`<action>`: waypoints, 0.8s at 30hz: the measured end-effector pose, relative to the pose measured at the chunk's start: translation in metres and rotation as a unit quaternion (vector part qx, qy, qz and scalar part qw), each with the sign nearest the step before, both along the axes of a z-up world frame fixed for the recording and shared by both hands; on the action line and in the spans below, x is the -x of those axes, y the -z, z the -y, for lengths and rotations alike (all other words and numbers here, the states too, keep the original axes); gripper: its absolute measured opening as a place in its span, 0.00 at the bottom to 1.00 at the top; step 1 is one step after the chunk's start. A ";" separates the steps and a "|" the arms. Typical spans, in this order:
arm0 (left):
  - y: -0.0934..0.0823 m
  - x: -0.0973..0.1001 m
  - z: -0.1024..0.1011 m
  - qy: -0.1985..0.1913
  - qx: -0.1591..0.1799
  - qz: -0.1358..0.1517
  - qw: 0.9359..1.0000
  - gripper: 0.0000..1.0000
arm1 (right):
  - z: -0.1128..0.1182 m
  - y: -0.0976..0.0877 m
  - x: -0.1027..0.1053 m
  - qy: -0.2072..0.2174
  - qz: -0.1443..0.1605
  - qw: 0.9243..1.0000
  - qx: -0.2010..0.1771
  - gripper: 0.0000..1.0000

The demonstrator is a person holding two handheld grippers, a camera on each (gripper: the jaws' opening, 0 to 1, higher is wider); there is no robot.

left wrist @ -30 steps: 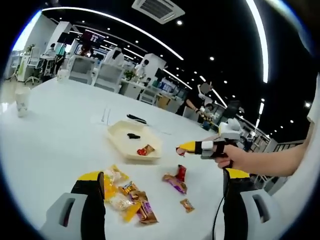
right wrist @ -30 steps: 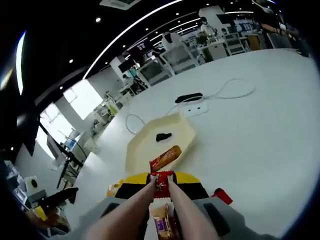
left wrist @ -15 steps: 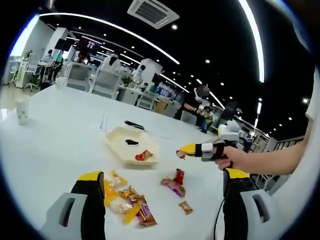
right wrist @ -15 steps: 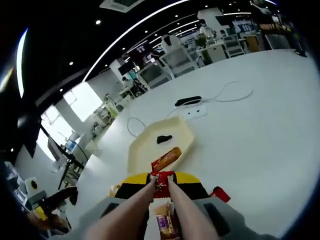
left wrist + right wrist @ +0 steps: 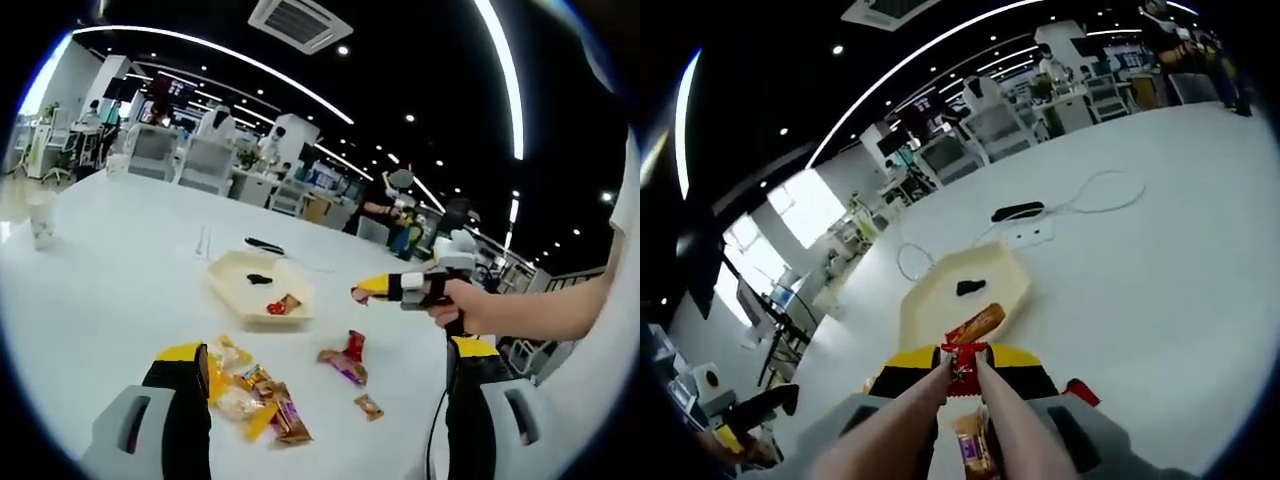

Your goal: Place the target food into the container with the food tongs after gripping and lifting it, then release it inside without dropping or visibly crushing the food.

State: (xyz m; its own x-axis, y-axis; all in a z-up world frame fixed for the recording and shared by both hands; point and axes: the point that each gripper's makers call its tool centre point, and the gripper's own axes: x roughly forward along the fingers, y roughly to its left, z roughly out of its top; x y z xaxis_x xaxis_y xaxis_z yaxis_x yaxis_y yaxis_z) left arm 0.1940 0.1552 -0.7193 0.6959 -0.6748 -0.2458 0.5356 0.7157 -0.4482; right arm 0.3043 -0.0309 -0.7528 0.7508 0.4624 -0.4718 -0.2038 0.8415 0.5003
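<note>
Snack packet [image 5: 960,366], red, sits pinched at the tips of the tongs [image 5: 940,410], whose two arms run up the middle of the right gripper view with the right gripper [image 5: 960,372] closed around them. It hangs above the white surface [image 5: 1160,240], just short of the cream tray [image 5: 940,300]. In this view the tray holds an orange-brown wrapped bar [image 5: 976,322] near its front edge and a small dark piece [image 5: 968,288] further back; a black plug and white cable [image 5: 1080,200] lie beyond.

From the left gripper view the right gripper [image 5: 372,290] is seen from the side, held in a person's hand [image 5: 462,304] in the air to the right of the tray [image 5: 238,285]. This view also shows loose snacks on the surface [image 5: 90,270]: a pile of wrapped pieces [image 5: 250,395] close by, a red and purple pair [image 5: 345,358], and a small one [image 5: 368,405] apart. The left gripper [image 5: 330,420] stands wide open, holding nothing. A paper cup [image 5: 40,218] stands far left.
</note>
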 end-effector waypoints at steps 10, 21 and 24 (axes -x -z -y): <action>-0.009 -0.005 -0.002 0.008 -0.005 0.007 1.000 0.97 | -0.003 -0.004 -0.004 -0.005 0.001 1.000 -0.018 0.17; -0.004 0.002 0.005 0.022 -0.017 0.005 1.000 0.97 | -0.007 -0.006 -0.009 0.002 -0.005 1.000 -0.028 0.17; -0.002 -0.002 -0.001 0.010 -0.021 0.004 1.000 0.97 | -0.006 -0.011 -0.011 0.005 0.001 0.999 -0.039 0.17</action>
